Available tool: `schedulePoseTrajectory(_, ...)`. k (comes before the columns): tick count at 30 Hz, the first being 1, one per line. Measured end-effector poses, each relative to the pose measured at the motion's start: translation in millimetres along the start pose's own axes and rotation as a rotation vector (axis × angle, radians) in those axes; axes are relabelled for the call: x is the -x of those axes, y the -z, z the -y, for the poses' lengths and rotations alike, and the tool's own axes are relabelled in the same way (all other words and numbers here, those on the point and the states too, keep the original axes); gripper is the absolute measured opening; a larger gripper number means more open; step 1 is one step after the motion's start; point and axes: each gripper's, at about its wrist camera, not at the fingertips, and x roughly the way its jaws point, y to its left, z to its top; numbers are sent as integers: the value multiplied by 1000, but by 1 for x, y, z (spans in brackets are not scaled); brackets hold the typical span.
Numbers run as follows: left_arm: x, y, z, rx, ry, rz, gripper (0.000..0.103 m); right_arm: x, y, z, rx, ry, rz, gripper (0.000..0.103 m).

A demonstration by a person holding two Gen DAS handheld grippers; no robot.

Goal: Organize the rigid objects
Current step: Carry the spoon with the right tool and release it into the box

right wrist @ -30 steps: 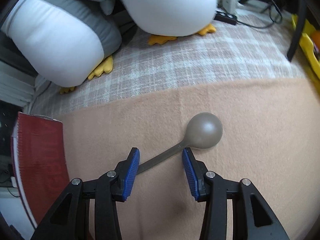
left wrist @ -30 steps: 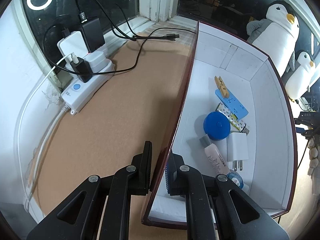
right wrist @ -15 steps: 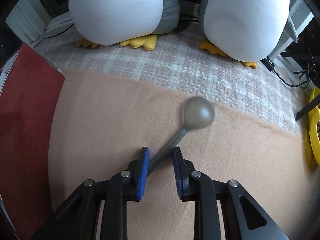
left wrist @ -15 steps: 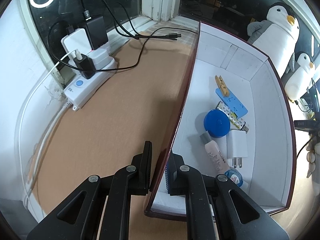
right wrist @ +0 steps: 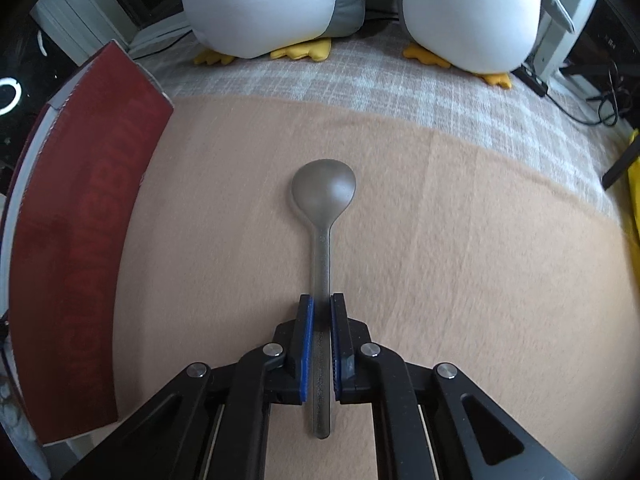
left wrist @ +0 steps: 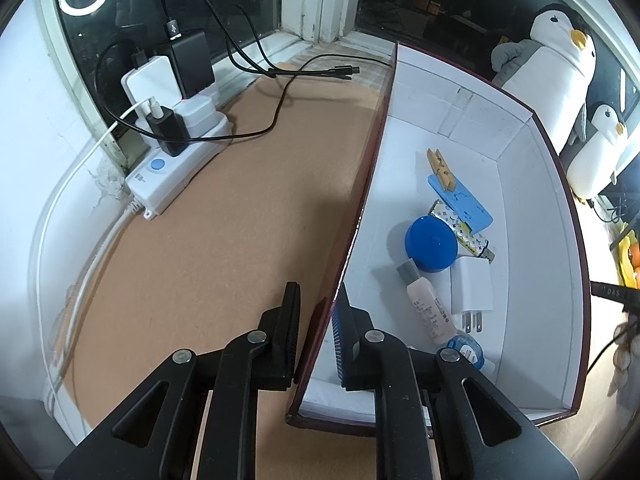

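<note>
My right gripper (right wrist: 321, 304) is shut on the handle of a grey metal spoon (right wrist: 323, 192), whose bowl points away from me over the tan blanket. My left gripper (left wrist: 318, 304) is shut on the left wall of a dark red box (left wrist: 368, 168) with a white inside. In the box lie a blue round lid (left wrist: 431, 244), a white charger plug (left wrist: 470, 290), a small tube (left wrist: 426, 308), a blue flat card (left wrist: 460, 202), a wooden clothespin (left wrist: 440, 162) and a tape roll (left wrist: 466, 350). The box's red outer wall (right wrist: 80, 248) stands left of the spoon.
A white power strip (left wrist: 176, 152) with chargers and black cables (left wrist: 280, 80) lies at the left by the window. Two plush penguins (right wrist: 360, 4) sit behind the spoon on a plaid cloth (right wrist: 360, 80); they also show beyond the box (left wrist: 552, 60). A yellow object (right wrist: 634, 184) is at the right edge.
My right gripper closed on the spoon handle and swung so that the spoon now points straight ahead. My left gripper kept its hold on the box wall; the view shifted slightly.
</note>
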Motion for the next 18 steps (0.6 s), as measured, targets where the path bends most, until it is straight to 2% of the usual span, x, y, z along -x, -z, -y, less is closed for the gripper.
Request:
schedulePoseTrajectory(7, 0, -1, 2, -3, 2, 0, 17, 14, 26, 6, -23, -28, 13, 7)
schedulePoseTrajectory(18, -1, 1, 0, 0, 2, -4, 17, 56, 23, -18, -8, -128, 76, 7)
